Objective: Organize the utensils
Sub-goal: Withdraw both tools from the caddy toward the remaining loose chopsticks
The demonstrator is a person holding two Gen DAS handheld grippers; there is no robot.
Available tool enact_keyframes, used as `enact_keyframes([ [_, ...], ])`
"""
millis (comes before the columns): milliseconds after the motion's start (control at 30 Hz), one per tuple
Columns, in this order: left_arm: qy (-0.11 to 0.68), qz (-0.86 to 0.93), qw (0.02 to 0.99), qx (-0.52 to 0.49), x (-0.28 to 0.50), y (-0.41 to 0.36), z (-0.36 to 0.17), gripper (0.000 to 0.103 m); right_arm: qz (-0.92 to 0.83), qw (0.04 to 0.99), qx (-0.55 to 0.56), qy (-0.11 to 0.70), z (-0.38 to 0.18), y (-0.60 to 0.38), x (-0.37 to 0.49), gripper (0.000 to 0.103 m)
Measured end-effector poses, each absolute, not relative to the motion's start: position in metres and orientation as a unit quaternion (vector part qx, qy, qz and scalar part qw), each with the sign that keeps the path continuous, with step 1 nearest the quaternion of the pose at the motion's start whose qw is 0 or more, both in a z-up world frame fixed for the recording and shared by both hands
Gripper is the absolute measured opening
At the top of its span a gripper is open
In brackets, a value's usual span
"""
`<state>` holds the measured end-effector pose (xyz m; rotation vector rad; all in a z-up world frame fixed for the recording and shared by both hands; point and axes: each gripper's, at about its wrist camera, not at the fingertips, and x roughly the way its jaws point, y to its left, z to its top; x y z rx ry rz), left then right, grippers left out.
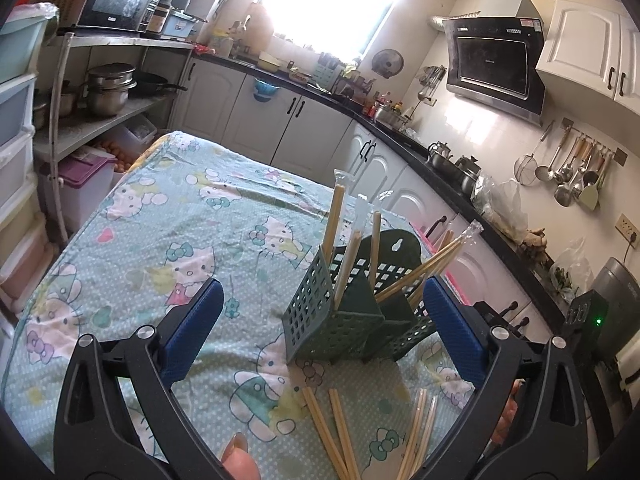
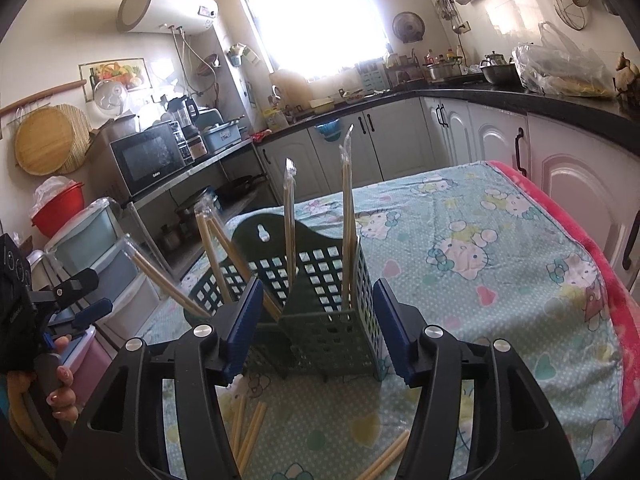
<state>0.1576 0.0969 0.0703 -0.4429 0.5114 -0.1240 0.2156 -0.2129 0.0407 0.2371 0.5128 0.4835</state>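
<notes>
A dark green slotted utensil holder [image 1: 352, 312] stands on the table with several wrapped chopstick pairs [image 1: 338, 216] upright or leaning in its compartments; it also shows in the right wrist view [image 2: 320, 300]. Loose chopsticks [image 1: 340, 432] lie on the cloth in front of it, also in the right wrist view [image 2: 248, 436]. My left gripper [image 1: 320, 316] is open and empty, its jaws wide in front of the holder. My right gripper [image 2: 318, 320] is open and empty, close to the holder with its jaws either side of one compartment. The left gripper also shows at the left edge of the right wrist view [image 2: 86, 296].
The table is covered with a Hello Kitty cloth [image 1: 192, 216] with a pink edge [image 2: 580, 240]. Kitchen cabinets [image 1: 280, 120] and a black counter run behind it. A shelf with pots [image 1: 108, 88] and plastic drawers [image 2: 104, 256] stand to one side.
</notes>
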Motion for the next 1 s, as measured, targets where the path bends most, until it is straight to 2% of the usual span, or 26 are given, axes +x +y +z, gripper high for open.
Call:
enact_keyframes([
  [1000, 0.316, -0.058, 0.925, -0.205, 0.153, 0.084, 0.024, 0.092, 0.250, 0.914, 0.073, 0.310, 0.006, -0.205, 0.191, 0.055],
])
